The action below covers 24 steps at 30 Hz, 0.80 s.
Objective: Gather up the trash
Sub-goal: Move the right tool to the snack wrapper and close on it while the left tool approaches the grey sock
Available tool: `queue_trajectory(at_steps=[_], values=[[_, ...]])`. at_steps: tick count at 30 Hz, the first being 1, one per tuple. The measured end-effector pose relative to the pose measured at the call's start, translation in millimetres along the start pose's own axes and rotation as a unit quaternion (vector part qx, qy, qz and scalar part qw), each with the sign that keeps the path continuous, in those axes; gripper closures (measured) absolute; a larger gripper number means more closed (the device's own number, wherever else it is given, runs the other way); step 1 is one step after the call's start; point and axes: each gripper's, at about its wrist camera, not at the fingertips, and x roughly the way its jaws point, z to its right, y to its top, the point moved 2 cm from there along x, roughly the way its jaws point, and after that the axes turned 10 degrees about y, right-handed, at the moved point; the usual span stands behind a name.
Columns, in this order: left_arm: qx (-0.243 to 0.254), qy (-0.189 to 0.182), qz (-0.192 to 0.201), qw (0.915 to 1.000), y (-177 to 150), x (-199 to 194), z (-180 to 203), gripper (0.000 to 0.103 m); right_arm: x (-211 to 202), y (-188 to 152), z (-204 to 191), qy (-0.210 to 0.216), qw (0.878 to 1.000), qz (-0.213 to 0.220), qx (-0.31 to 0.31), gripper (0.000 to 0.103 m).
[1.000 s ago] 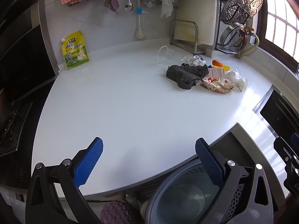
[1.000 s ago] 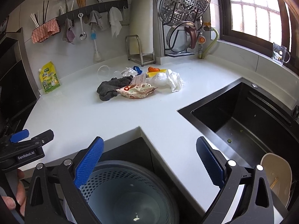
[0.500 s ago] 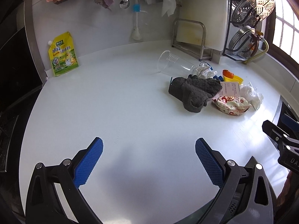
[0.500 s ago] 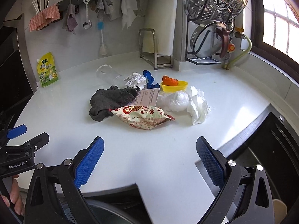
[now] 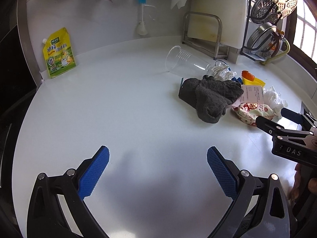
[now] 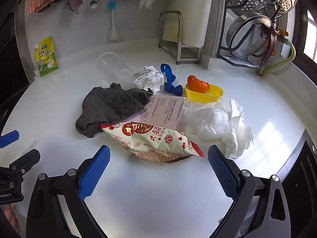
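Note:
A pile of trash lies on the white counter. It holds a red-and-white snack bag, a pink printed card, a dark grey cloth, a tipped clear plastic cup, crumpled printed paper, a blue knotted strip, orange peel in a yellow lid, and clear plastic with white tissue. My right gripper is open, just in front of the snack bag. My left gripper is open over bare counter, left of the pile.
A yellow refill pouch leans on the back wall. A steel rack with a cutting board and a dish rack with pans stand at the back. The black sink edge is at the right.
Both grippers moved forward from above the bin at the counter's edge over the counter. The pile is now much closer and the bin is out of view.

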Motion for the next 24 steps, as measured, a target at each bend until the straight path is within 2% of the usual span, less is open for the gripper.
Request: queue_trajectory(at_steps=[8,12,17,18,20,21,23,24], values=[[0.001,-0.005,-0.005,1.0000,3.3,4.9,5.1,0.006,22.1,9.9,0.7,-0.019,0.999,-0.032,-0.016,0.008],[0.002,-0.006,-0.003,1.0000,5.2,4.3,6.6,0.006,31.3,10.3,2.8,-0.014,0.999,-0.051,-0.009,0.009],[0.000,-0.008,-0.005,1.0000,8.1,5.2,8.6,0.006,30.3,10.3,-0.6,-0.010,0.999,-0.045,-0.016,0.010],[0.000,-0.008,-0.005,1.0000,8.8,5.3,9.3,0.006,29.2,9.9,-2.0,-0.010,0.999,-0.043,-0.018,0.013],[0.000,-0.008,-0.004,1.0000,9.3,5.4,10.3,0.006,28.1,8.8,-4.6,-0.008,0.999,-0.044,-0.025,0.029],[0.000,-0.009,-0.004,1.0000,9.2,5.5,10.5,0.006,28.1,8.0,-5.7,-0.009,0.998,-0.046,-0.028,0.033],[0.000,-0.011,-0.006,0.9999,10.3,6.5,12.9,0.006,26.4,5.9,-7.9,-0.013,0.998,-0.046,-0.034,0.049],[0.000,-0.013,-0.008,0.9999,11.2,7.2,14.3,0.006,24.6,5.1,-8.5,-0.013,0.998,-0.044,-0.035,0.054]])
